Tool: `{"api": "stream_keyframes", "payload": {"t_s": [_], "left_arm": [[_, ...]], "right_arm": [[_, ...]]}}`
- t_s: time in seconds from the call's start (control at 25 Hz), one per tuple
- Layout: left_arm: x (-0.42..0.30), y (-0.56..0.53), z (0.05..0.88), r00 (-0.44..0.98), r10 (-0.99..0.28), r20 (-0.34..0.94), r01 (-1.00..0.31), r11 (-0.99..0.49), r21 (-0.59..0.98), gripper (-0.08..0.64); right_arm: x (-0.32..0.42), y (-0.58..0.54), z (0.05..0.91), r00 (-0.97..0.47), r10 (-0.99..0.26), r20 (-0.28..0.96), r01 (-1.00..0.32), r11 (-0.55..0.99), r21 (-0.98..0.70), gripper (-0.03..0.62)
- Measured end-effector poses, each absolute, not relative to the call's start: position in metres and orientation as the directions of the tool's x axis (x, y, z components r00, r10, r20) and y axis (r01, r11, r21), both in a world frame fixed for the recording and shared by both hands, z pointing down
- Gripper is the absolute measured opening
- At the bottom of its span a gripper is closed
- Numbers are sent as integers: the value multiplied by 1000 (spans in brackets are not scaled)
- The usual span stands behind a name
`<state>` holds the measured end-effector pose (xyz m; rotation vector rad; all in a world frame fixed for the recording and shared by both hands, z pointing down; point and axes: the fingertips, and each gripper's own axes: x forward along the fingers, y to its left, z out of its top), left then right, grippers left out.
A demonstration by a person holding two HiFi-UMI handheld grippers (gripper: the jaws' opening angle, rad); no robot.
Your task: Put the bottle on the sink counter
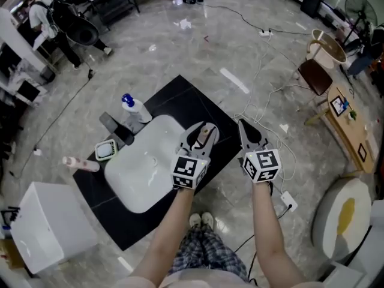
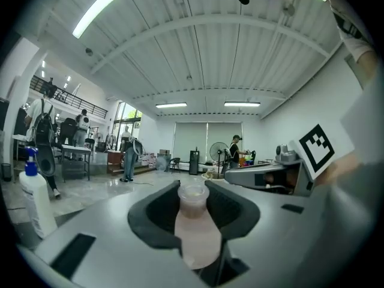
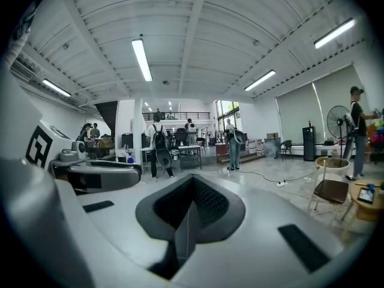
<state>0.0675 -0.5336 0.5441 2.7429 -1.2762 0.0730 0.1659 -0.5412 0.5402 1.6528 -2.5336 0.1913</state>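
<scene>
My left gripper (image 1: 203, 134) is shut on a small pale pink bottle (image 1: 204, 137) and holds it above the near right corner of the white sink basin (image 1: 144, 167). In the left gripper view the bottle (image 2: 195, 224) stands upright between the dark pads, its clear cap (image 2: 194, 192) on top. My right gripper (image 1: 251, 132) hovers to the right of the black sink counter (image 1: 198, 104), over the floor. Its jaws are shut with nothing between them, the pads (image 3: 186, 221) pressed together in the right gripper view.
On the counter stand a white spray bottle with a blue top (image 1: 135, 108), a dark faucet (image 1: 117, 129), a small green-rimmed dish (image 1: 106, 151) and a lying pink tube (image 1: 81, 164). A white box (image 1: 45, 227) sits at left. Cables (image 1: 264, 107) run over the floor.
</scene>
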Motion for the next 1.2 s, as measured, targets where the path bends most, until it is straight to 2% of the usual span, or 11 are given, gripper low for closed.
{"api": "stream_keyframes", "payload": {"t_s": [0.48, 1.2], "left_arm": [[133, -569, 637, 687, -698, 204, -725, -679, 118, 144], [171, -574, 666, 709, -664, 237, -686, -727, 14, 144]], "right_arm": [[191, -570, 633, -372, -885, 281, -928, 365, -78, 15], [214, -555, 661, -317, -887, 336, -948, 305, -90, 15]]}}
